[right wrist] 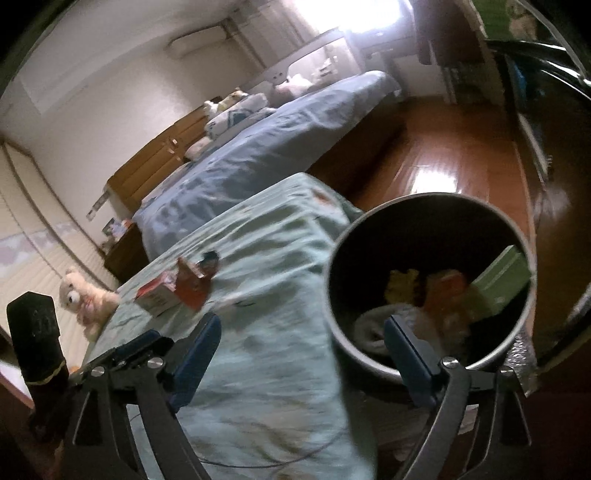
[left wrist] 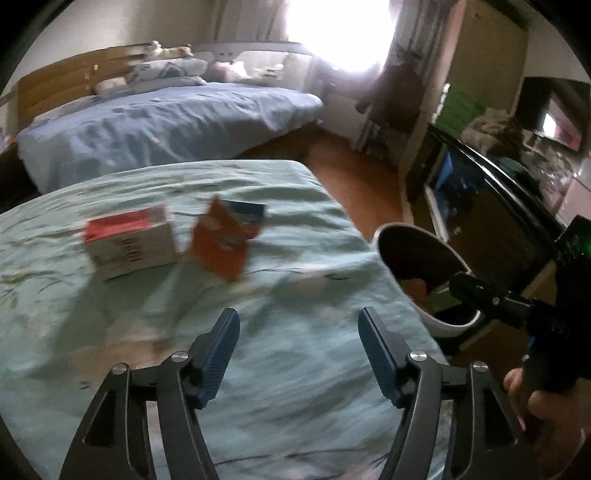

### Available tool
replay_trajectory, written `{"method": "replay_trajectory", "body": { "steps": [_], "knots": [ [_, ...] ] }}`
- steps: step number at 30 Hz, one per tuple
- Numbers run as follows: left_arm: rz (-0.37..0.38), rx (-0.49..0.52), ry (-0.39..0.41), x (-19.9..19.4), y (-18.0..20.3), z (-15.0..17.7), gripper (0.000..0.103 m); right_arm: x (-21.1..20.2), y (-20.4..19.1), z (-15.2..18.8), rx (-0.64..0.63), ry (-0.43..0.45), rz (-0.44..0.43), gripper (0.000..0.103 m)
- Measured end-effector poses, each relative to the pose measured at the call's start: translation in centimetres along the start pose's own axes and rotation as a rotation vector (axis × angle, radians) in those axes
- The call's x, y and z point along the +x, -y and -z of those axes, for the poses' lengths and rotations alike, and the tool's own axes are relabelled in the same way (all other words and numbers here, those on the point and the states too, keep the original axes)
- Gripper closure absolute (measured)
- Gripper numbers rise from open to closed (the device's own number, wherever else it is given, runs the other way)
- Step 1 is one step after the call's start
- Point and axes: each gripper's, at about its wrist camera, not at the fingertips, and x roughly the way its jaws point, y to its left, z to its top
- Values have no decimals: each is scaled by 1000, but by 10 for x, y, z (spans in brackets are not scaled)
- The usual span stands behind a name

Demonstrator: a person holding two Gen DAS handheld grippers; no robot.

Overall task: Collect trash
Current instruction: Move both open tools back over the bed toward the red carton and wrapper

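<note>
While both pairs of blue-padded fingers stand wide with nothing between them, the left gripper (left wrist: 298, 314) fills the bottom of its frame over a rumpled pale green sheet (left wrist: 229, 332). At the lower right of that view a hand (left wrist: 543, 413) grips the dark body of the right gripper (right wrist: 301, 325), whose own camera shows it spread across the bottom of its frame, one finger above the sheet, the other in front of the bin.

Right of centre in the right wrist view stands a round trash bin (right wrist: 521, 332) beside the sheet's edge, already holding a green box (right wrist: 502, 277), orange and yellow wrappers and something pale at the bottom. In the left wrist view the same bin sits at the right, partly hidden by the other gripper.

Further up the sheet, left of centre, a red-and-white box (left wrist: 129, 240) lies just beside an orange carton (left wrist: 221, 243), with a blue-topped package (left wrist: 247, 214) close behind; blur hides whether they touch. A plush toy (right wrist: 86, 295) sits at the left edge.

Beyond, a blue-covered bed (left wrist: 166, 125) with pillows reaches toward a bright window (left wrist: 343, 33), wooden floor (right wrist: 443, 158) to its right.
</note>
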Motion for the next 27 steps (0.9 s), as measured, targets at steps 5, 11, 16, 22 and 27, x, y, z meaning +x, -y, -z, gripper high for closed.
{"method": "replay_trajectory", "body": {
  "steps": [5, 11, 16, 22, 27],
  "knots": [
    [-37, -31, 16, -19, -19, 11, 36, 11, -22, 6, -33, -23, -29, 6],
    [-73, -78, 24, -33, -46, 21, 36, 28, -49, 13, -88, -58, -56, 5],
    [-96, -103, 16, -42, -67, 24, 36, 39, -65, 16, -113, -72, -73, 5],
    [-115, -107, 5, -41, -88, 19, 36, 54, -78, 17, -135, -93, -89, 5],
    [-114, -85, -7, -35, -103, 10, 33, 64, -86, 14, -149, -90, -100, 5]
  ]
}}
